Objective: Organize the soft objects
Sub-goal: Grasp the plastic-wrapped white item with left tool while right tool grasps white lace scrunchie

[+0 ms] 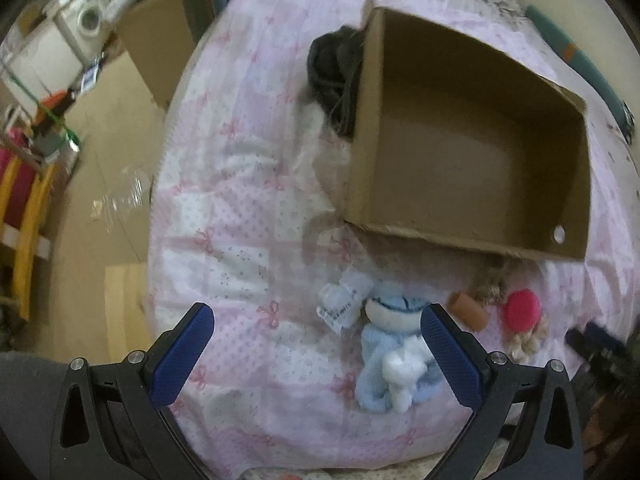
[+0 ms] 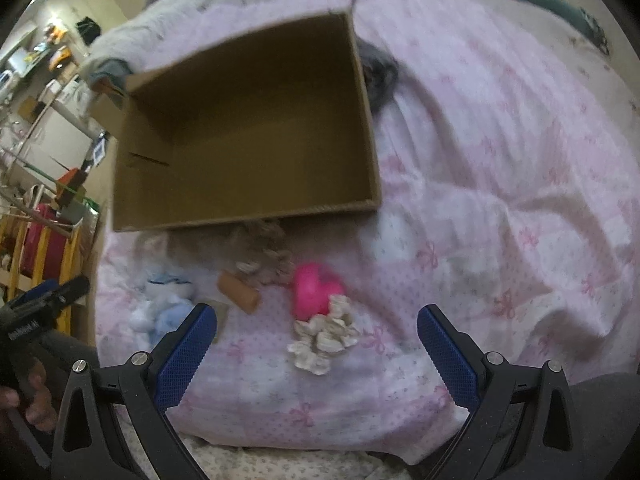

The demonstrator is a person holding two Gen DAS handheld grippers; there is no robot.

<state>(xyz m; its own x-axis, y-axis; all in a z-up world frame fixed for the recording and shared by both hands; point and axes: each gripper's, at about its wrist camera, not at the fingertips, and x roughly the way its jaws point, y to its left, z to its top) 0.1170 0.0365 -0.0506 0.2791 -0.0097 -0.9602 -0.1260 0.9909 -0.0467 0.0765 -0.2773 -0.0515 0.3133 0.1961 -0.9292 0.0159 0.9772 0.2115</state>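
Observation:
An open cardboard box [image 1: 472, 152] [image 2: 248, 128] lies on a pink patterned bedspread [image 1: 240, 184] [image 2: 500, 184], and its inside shows nothing. In front of it lie a light blue plush doll [image 1: 394, 364] [image 2: 166, 304], an orange-brown cylinder [image 1: 468, 310] [image 2: 240, 290], a pink heart plush [image 1: 520, 308] [image 2: 314, 290] with a cream bunch of soft flowers [image 2: 324, 334], and a beige curly plush [image 2: 264, 252]. My left gripper [image 1: 318, 354] is open above the bed, just left of the blue doll. My right gripper [image 2: 318, 354] is open above the cream flowers.
A dark fuzzy item [image 1: 334, 76] lies against the box's far side. A grey blanket [image 2: 152, 28] is bunched behind the box. The bed's left edge drops to a floor with cardboard [image 1: 156, 52], a yellow rack [image 1: 28, 216] and clutter.

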